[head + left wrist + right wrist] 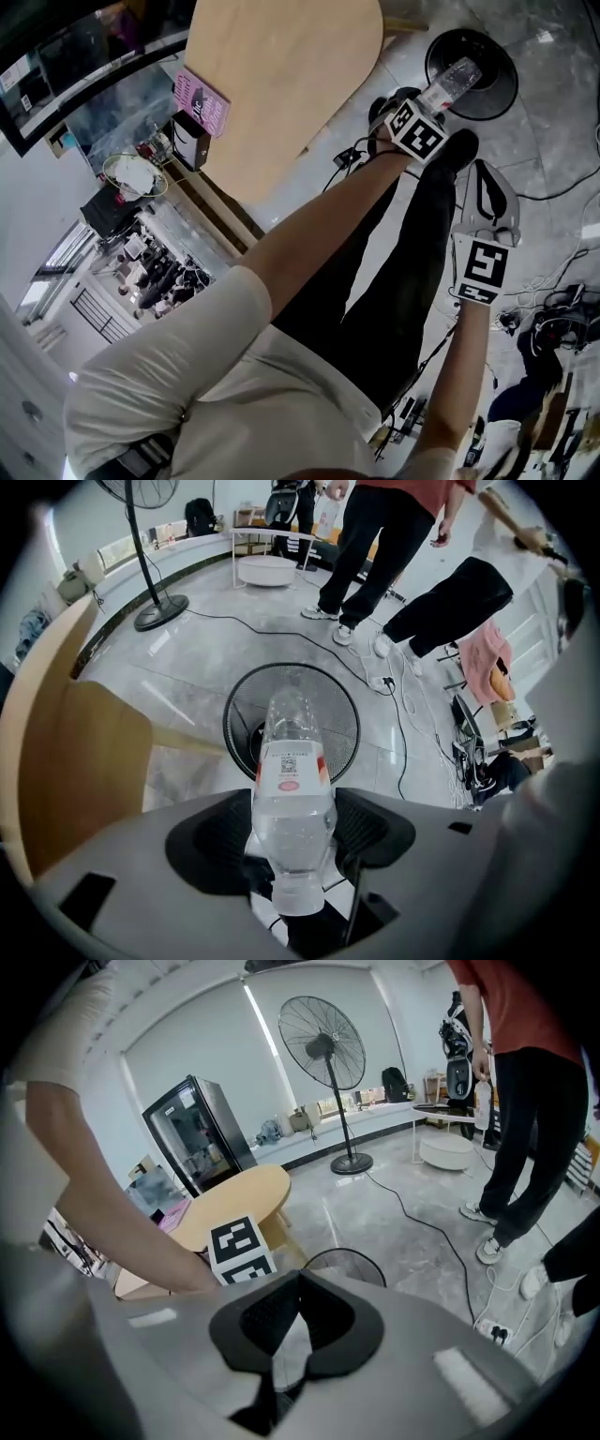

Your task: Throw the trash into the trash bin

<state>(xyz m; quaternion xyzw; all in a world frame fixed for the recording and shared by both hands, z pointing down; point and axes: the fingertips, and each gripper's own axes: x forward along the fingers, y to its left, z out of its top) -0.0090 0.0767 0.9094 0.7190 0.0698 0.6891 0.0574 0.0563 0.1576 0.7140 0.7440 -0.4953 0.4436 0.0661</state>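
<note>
The left gripper [429,102] is clamping a clear plastic water bottle [452,82]. In the left gripper view both black pads are pressing on the bottle's lower half, just beyond the cap. The cap end is lying back between the jaws and the base is pointing away toward the floor. A white label with red edges is wrapping the bottle's middle.

The gripper is pointing steeply down and is holding the bottle above the open mouth of the black wire-mesh trash bin [499,94]. In the head view the bottle is hanging over the left side of that mouth. The bin is standing on the grey floor, just right of the light wooden table [281,84]. A pink book [200,99] is lying at the table's left edge.

The right gripper [298,1283] is hanging nearer the person, to the right of their black-trousered legs and well apart from the bin. Its jaws are meeting at the tips. A pale patch is showing in the gap behind the tips, and I cannot tell whether it is floor or something thin.

Farther off, a standing fan [323,1049] and a glass-door fridge [192,1138] are standing by the wall. Black cables [281,635] are trailing across the floor.
</note>
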